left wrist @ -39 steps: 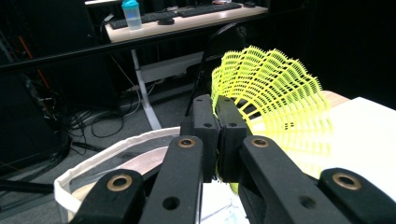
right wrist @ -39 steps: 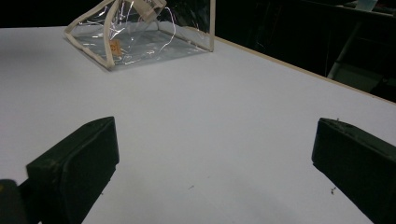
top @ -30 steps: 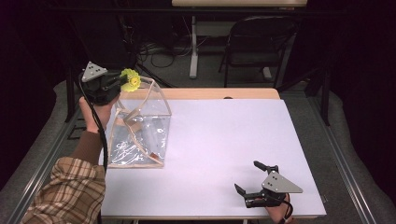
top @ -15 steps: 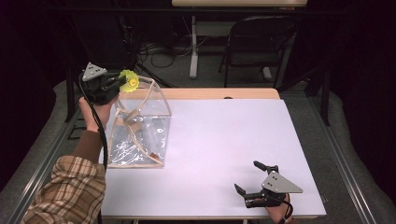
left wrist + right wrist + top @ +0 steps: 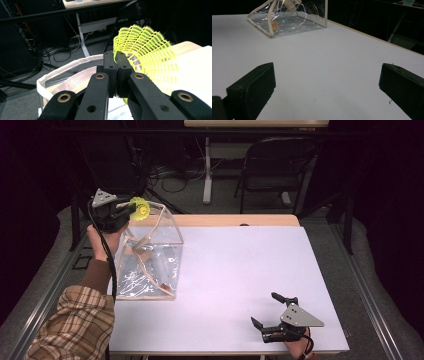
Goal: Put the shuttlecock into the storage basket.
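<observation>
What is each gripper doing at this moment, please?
Left gripper: shut on the yellow shuttlecock, above the clear bag.
Right gripper: open, holding nothing, low over the white table.

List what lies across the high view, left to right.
Left tool holding the yellow shuttlecock → clear bag → bare white table → right tool, open, near the front edge.

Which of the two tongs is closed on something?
The left tongs, raised at the clear bag, pinch a yellow shuttlecock; the right tongs are open.
</observation>
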Available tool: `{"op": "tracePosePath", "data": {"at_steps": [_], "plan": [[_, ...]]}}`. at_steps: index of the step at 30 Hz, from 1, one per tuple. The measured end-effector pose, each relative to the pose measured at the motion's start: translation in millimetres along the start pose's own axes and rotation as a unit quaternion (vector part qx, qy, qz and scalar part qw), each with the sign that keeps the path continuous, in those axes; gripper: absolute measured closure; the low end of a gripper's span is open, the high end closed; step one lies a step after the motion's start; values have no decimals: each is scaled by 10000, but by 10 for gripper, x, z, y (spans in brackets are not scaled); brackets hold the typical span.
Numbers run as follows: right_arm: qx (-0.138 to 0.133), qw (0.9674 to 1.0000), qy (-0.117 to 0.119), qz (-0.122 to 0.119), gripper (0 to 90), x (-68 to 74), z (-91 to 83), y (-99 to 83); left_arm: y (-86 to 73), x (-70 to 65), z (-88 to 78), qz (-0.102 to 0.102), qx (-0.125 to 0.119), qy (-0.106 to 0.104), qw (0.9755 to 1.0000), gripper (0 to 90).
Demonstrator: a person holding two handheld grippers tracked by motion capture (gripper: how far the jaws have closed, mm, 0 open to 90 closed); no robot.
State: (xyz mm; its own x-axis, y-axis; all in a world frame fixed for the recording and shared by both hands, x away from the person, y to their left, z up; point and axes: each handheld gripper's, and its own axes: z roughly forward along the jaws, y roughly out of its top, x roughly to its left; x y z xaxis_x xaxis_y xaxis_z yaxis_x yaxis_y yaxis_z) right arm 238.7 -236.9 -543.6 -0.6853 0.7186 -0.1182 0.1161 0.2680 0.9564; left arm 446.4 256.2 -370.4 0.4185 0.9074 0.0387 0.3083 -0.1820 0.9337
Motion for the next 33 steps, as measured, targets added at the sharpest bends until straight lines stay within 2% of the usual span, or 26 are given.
{"op": "tracePosePath", "data": {"at_steps": [19,33], "plan": [[1,10000,5,6,3,0,-1,2,-53,-1,118,-30,183,51,9998,892],[-9,10000,9,6,3,1,-3,1,-148,78,234,-189,399,112,9990,892]]}}
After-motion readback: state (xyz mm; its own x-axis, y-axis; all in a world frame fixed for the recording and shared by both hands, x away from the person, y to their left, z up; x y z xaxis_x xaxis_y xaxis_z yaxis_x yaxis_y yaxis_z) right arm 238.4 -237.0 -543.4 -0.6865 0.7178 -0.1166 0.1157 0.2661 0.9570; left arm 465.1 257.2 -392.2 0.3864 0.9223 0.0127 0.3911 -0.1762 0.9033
